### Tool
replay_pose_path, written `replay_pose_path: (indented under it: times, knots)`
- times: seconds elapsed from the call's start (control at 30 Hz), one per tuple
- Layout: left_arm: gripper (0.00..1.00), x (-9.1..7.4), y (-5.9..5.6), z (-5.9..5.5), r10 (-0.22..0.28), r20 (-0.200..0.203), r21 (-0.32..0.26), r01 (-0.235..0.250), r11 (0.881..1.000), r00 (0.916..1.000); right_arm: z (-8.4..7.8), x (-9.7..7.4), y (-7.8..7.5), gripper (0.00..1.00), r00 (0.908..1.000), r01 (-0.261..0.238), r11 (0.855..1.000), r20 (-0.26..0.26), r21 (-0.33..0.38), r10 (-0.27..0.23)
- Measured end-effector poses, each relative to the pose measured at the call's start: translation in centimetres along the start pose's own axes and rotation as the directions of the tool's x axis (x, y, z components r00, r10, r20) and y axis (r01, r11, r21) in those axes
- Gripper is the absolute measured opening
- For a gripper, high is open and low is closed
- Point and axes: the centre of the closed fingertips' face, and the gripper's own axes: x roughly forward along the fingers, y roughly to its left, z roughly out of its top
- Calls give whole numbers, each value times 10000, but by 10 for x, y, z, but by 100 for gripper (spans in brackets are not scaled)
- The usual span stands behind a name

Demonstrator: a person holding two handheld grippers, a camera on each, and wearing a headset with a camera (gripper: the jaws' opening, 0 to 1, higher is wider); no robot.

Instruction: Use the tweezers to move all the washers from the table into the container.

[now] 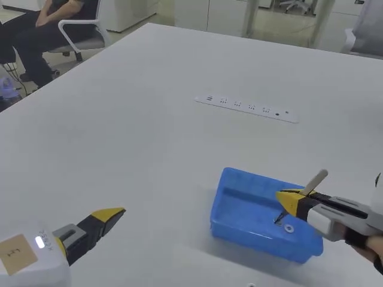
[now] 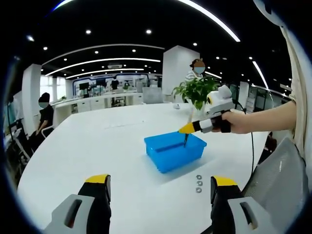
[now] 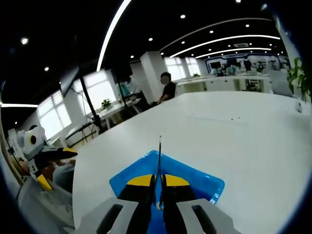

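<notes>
Head view: right gripper [image 1: 282,196] at lower right over the blue container [image 1: 239,209], jaws closed on the tweezers [image 1: 315,181]. Tweezers are tilted, pale top end sticking up past the jaws, dark tip down inside the container. One washer [image 1: 289,228] lies on the container floor just beside the tip; cannot tell if the tip touches it. Left gripper [image 1: 114,214] sits low at lower left over the bare white bench [image 1: 149,119], well apart from the container. Power strip [image 1: 246,108] lies further back on the bench. Seated person [image 1: 42,24] in a chair at the far left corner.

Left gripper view: left gripper [image 2: 161,181] jaws wide open, holding nothing. Container [image 2: 175,150] ahead in the middle of the bench, right gripper [image 2: 187,128] above it with the tweezers reaching in. Three washers [image 2: 199,183] lie in a short row on the bench, just beside the container's near side. Potted plant [image 2: 196,90] behind.

Right gripper view: right gripper [image 3: 158,181] jaws pinched together on the tweezers [image 3: 159,161], which run straight out over the container [image 3: 204,183].
</notes>
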Motion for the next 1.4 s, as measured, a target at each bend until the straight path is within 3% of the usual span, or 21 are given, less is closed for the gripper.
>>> replay_pose_path:
  times: [0.63,1.0,1.4]
  knots:
    - [85,0,0,0,36,-26,-62,-36,10000,10000,-3,10,-11,4,9999,140,9998,-69,-170,-141]
    - [85,0,0,-1,25,-40,-77,-25,10000,10000,-19,19,-16,4,9983,166,9993,-545,-339,-185]
    - [85,0,-1,-1,2,-60,-64,-3,10000,10000,-24,20,-16,4,9967,141,9962,-781,-860,-209]
